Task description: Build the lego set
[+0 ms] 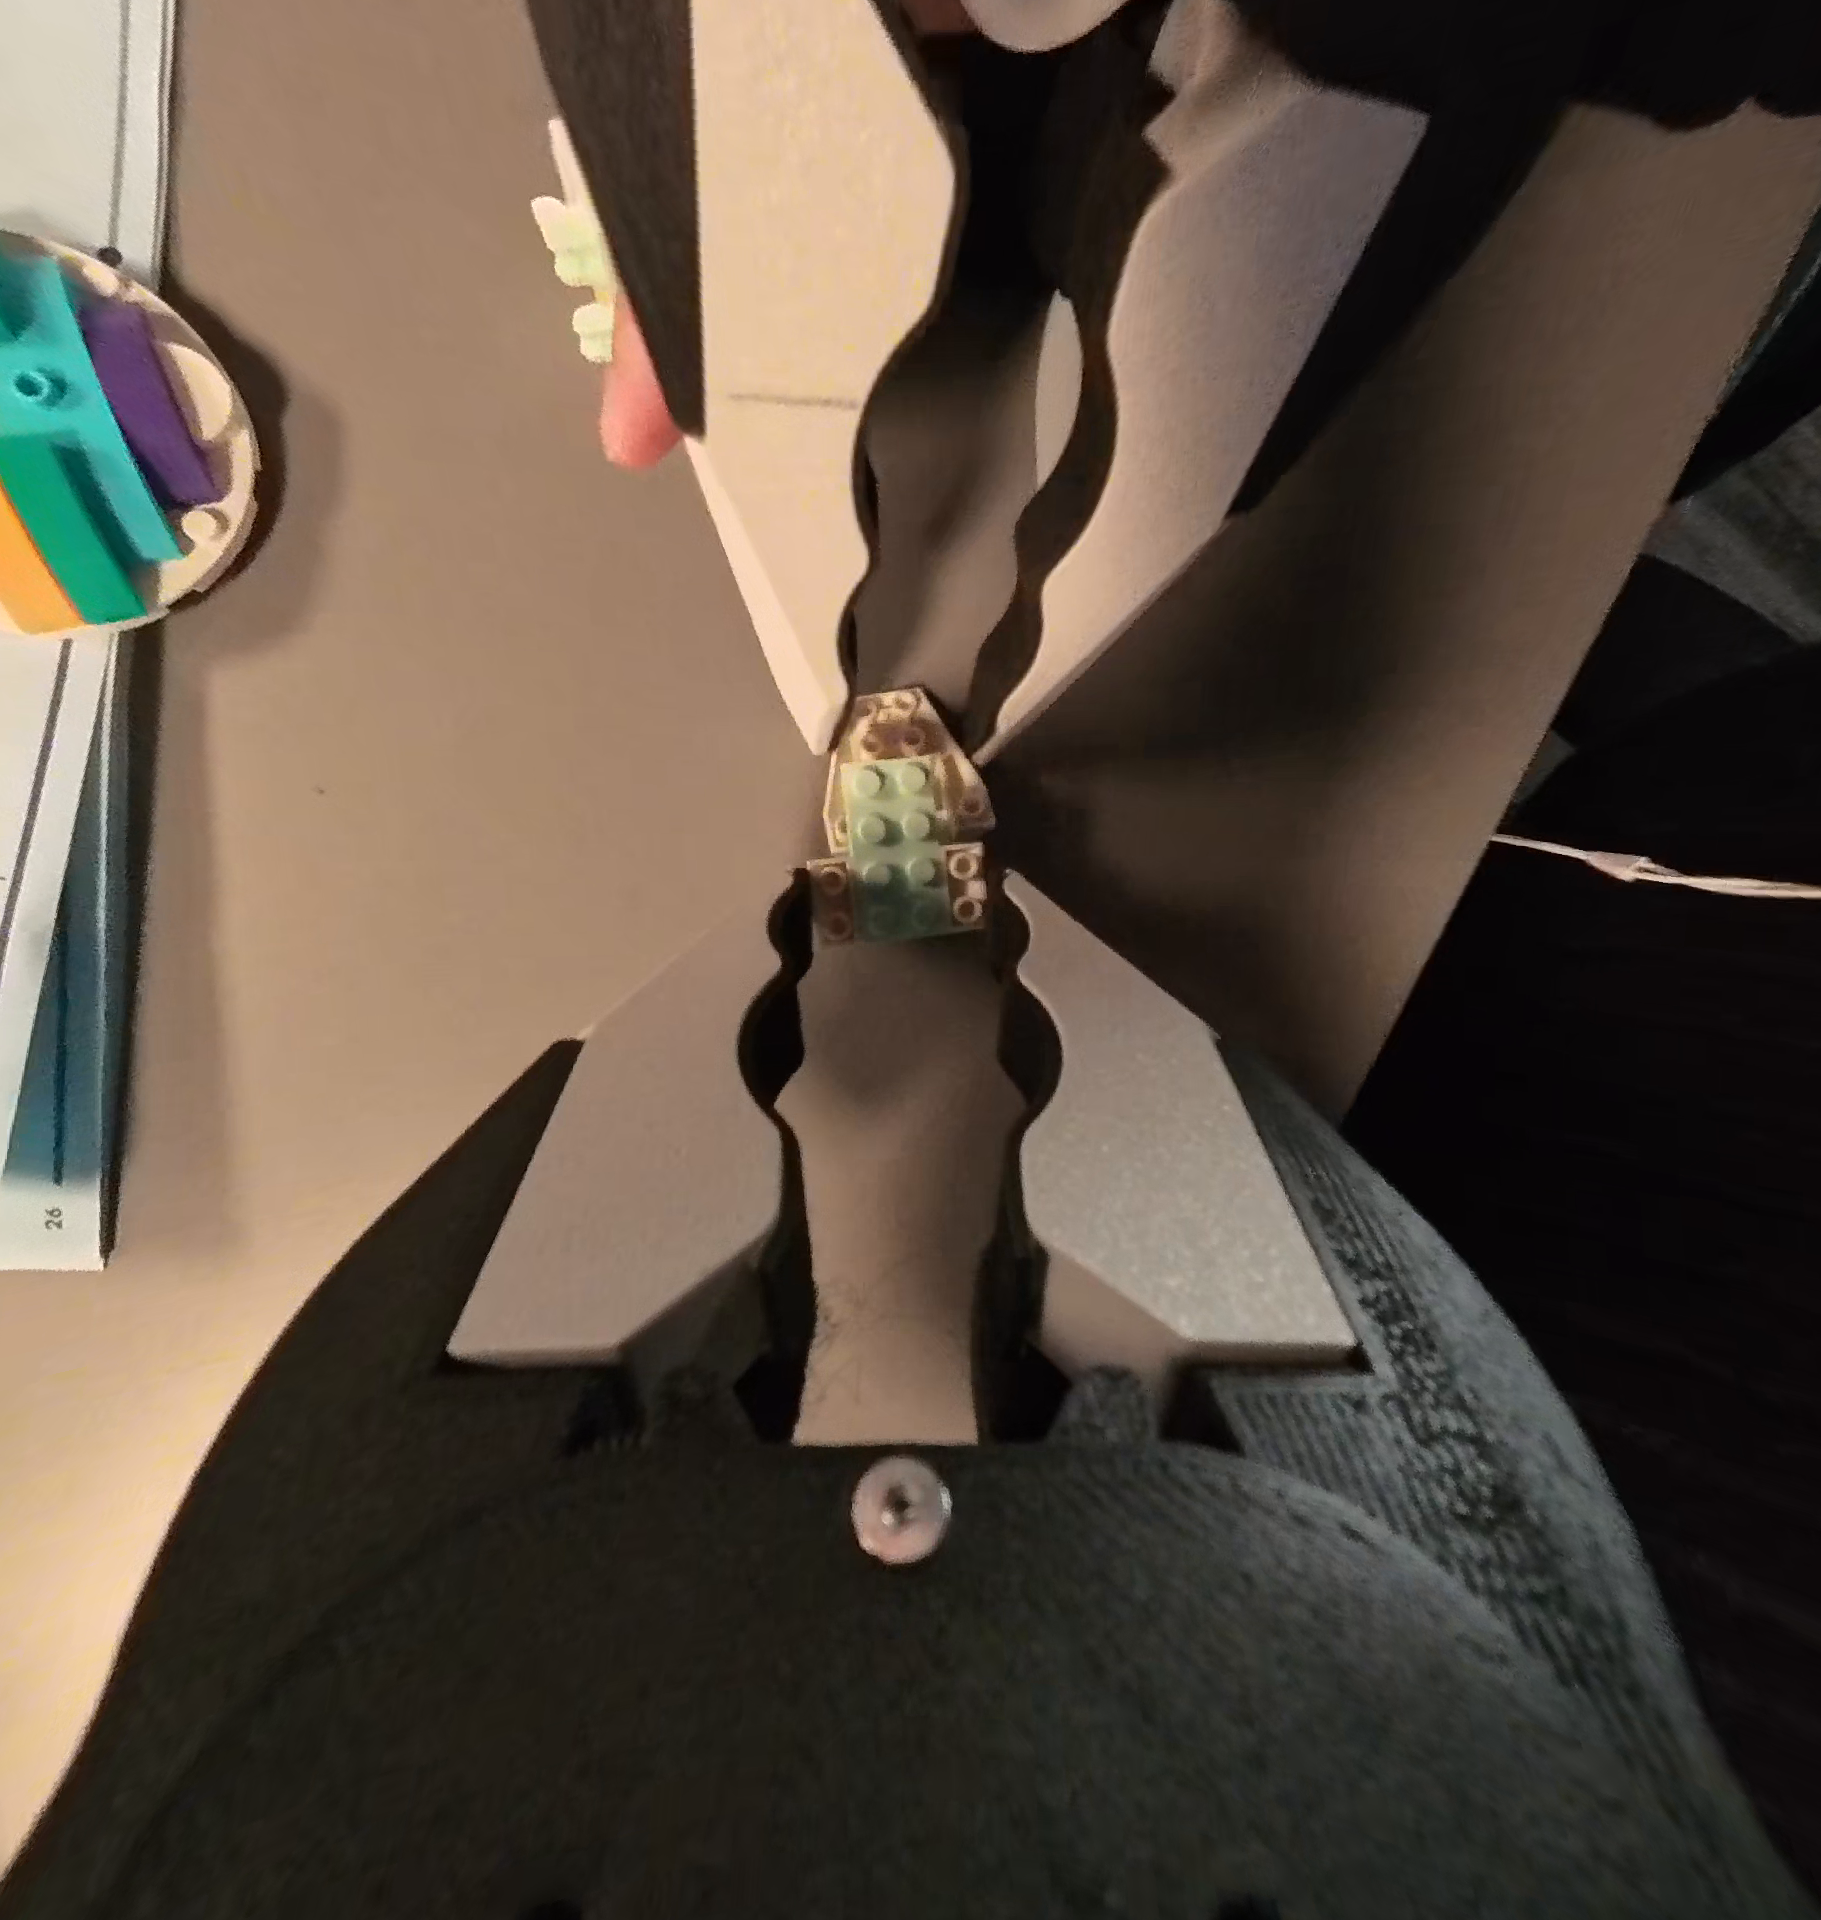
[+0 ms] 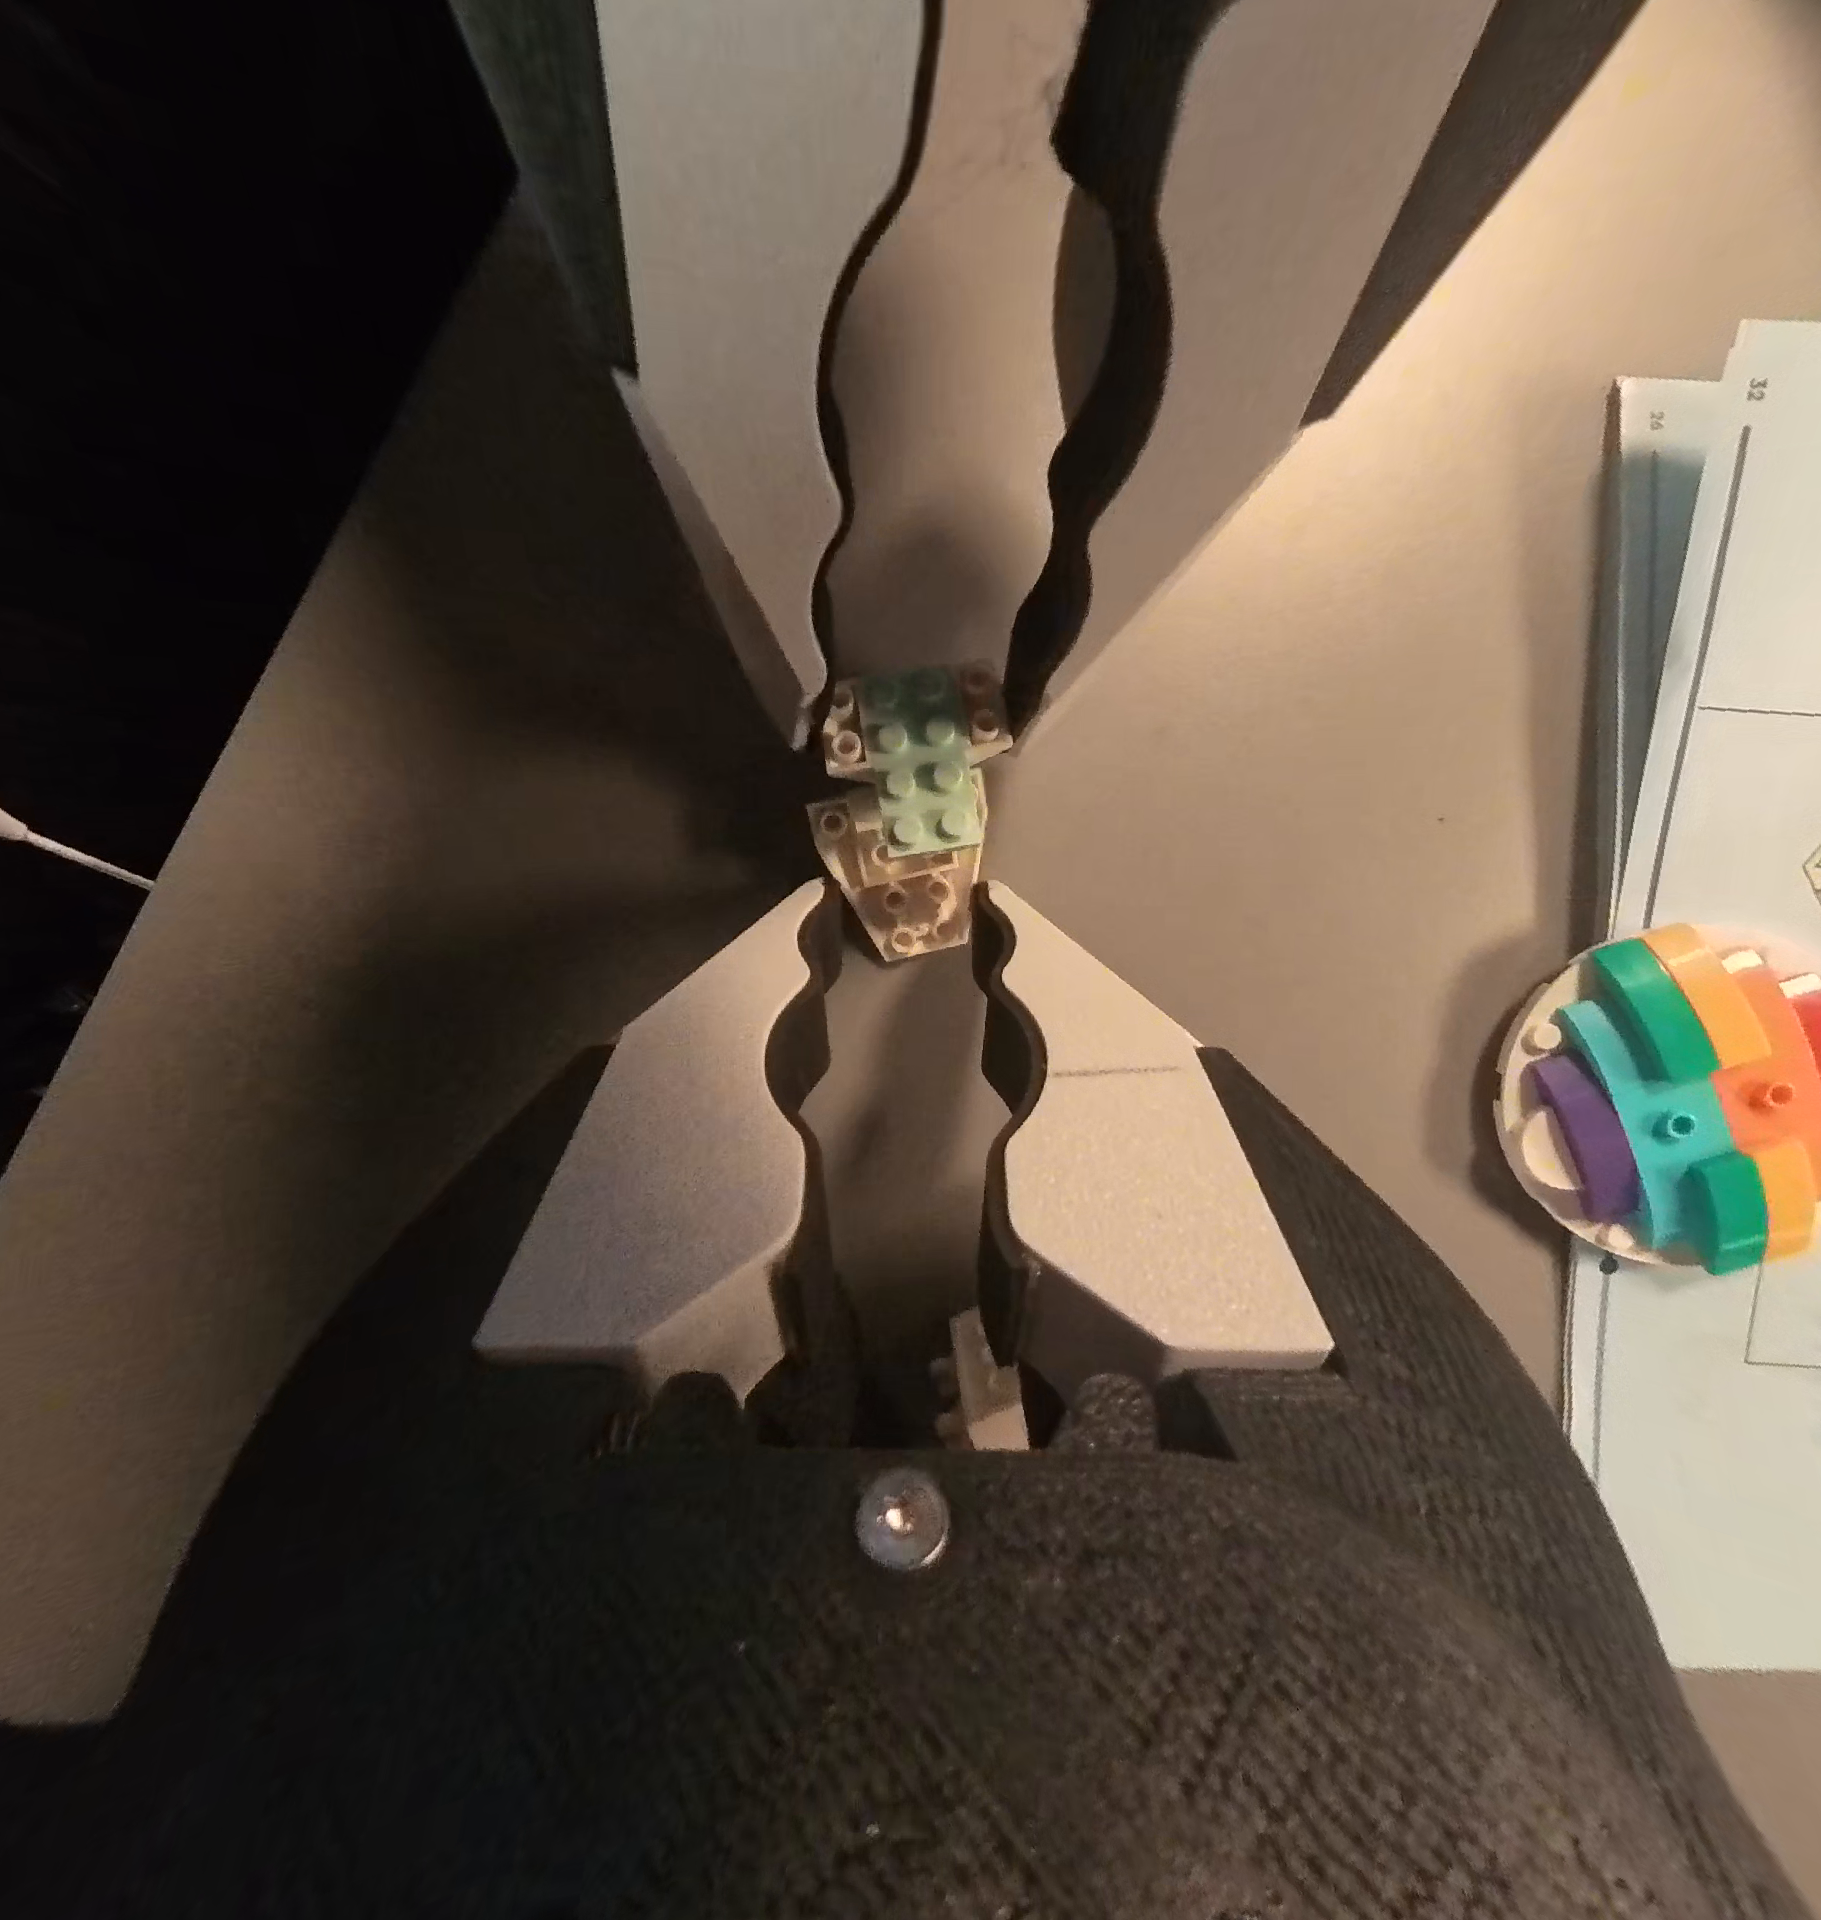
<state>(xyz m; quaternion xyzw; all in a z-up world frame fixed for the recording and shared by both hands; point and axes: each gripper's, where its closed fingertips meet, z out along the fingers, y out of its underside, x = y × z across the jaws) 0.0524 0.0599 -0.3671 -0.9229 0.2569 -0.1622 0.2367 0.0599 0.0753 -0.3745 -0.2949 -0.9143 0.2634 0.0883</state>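
Two grippers, left gripper [image 1: 901, 914] and right gripper [image 2: 911, 914], clench our small tan-and-pale-green studded brick assembly [image 1: 906, 831] from opposite ends; next, we judge, pressing its halves together squarely.

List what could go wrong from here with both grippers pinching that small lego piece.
1. The left gripper and right gripper each pinch only an end of the small tan and green assembly, by the fingertips; a twist could likely pop it free.
2. Pulling in opposite directions may split the stacked plates.
3. It hangs above the table; if dropped, it might bounce toward the rainbow build on the instruction booklet.
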